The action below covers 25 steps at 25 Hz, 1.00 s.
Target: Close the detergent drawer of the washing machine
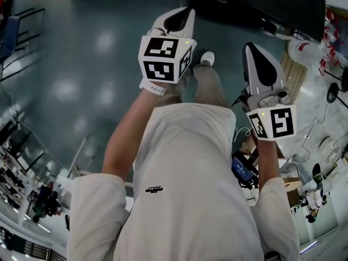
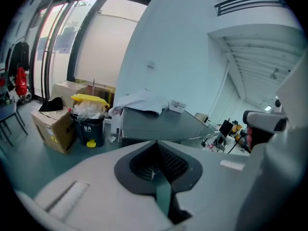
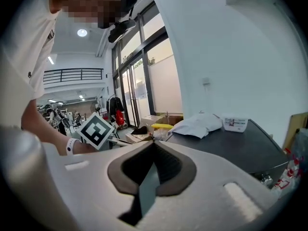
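Observation:
No washing machine or detergent drawer shows in any view. In the head view my left gripper [image 1: 186, 12] is held out in front of the person's body, above the teal floor, jaws together and empty. My right gripper [image 1: 252, 49] is beside it to the right, also shut with nothing in it. Both point toward a dark grey table [image 1: 255, 4]. The left gripper view shows its jaws [image 2: 155, 146] closed, aimed at the table [image 2: 163, 124]. In the right gripper view the jaws [image 3: 153, 147] are closed too, with the left gripper's marker cube [image 3: 96, 130] at the left.
On the table lie a white cloth [image 2: 142, 100] and a small white box [image 2: 177, 105]. A black bin with a yellow lid [image 2: 89, 117] and cardboard boxes [image 2: 55, 124] stand on the floor left of it. Cluttered benches [image 1: 321, 145] are at the right.

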Motion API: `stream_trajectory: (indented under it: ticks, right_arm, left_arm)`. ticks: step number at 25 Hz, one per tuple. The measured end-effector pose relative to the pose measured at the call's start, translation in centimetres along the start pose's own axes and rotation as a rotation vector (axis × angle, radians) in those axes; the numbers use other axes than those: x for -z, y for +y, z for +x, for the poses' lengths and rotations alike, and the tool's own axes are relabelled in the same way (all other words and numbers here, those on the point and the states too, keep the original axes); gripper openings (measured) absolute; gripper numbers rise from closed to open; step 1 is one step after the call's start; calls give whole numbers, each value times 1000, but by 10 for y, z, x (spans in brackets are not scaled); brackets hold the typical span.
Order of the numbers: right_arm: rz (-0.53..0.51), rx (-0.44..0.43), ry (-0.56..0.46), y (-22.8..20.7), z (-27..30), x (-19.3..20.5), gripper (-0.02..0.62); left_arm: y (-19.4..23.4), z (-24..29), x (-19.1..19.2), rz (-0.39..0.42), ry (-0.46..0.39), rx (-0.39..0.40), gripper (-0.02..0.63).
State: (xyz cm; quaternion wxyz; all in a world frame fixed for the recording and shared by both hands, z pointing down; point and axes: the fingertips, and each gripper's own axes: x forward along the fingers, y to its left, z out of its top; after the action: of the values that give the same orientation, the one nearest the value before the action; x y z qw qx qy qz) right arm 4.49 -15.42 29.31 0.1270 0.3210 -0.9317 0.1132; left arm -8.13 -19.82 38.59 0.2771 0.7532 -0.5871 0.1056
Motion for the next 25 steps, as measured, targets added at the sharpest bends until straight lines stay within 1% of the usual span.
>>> stream_trajectory:
  ticks: [5,10,16,25]
  right_arm:
    - [-44,-6,-18,6,-6,-23,2]
    - [-71,2,-38,9,-15,-42,2]
    - [-84,32,-54,9,-26,-59,2]
    - [-78,102,-102,6,-45,-72,2]
  left_arm:
    - [7,-39,-17,-25,-53,-17,18]
    - [5,-74,-35,-35,-99,-17,18]
    - [3,-109,-55,-7,-139,-8,18]
    - [1,-148,-71,41,-191,16,18]
